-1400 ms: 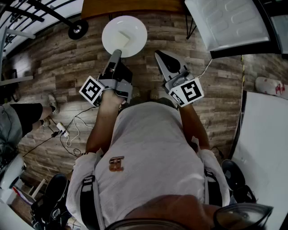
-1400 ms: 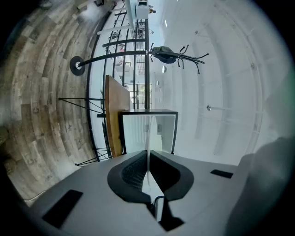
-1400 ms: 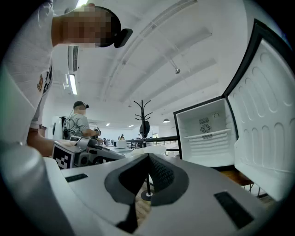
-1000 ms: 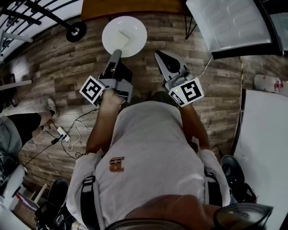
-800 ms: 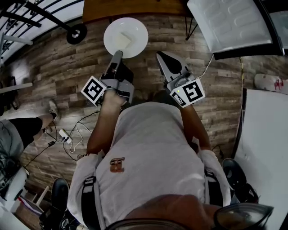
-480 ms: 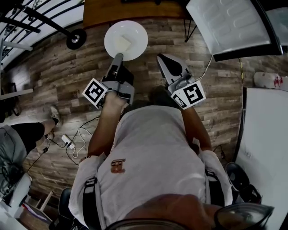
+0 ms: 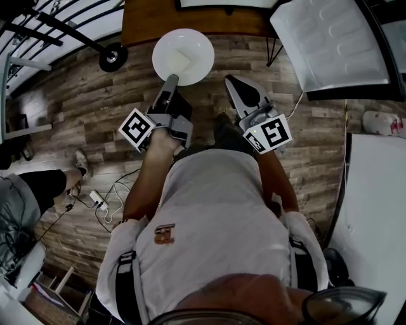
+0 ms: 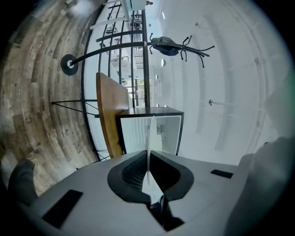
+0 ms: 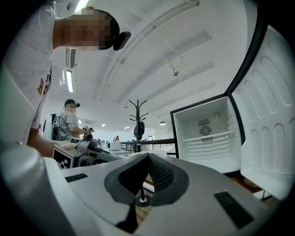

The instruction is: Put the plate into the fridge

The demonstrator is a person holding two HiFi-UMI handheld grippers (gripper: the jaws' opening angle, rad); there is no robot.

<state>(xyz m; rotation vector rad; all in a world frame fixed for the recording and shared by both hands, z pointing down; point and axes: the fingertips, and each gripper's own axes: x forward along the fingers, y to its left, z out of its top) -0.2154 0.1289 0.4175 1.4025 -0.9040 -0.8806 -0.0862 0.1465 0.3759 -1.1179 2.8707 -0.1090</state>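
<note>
Left gripper [image 7: 173, 80] is clamped on the near rim of a white plate [image 7: 192, 46], held level at upper centre of the head view above the wood-plank floor [image 7: 82, 95]. A pale square piece [image 7: 177, 60] lies on the plate. In the left gripper view the plate runs edge-on up the middle, pinched between the jaws, with the open fridge [image 8: 171, 131] behind it. Right gripper [image 7: 229, 80], just right of the left one, has its jaws together on nothing. The fridge door [image 7: 330, 41] stands swung wide at upper right, beside a wooden table [image 7: 149, 19] along the top edge.
</note>
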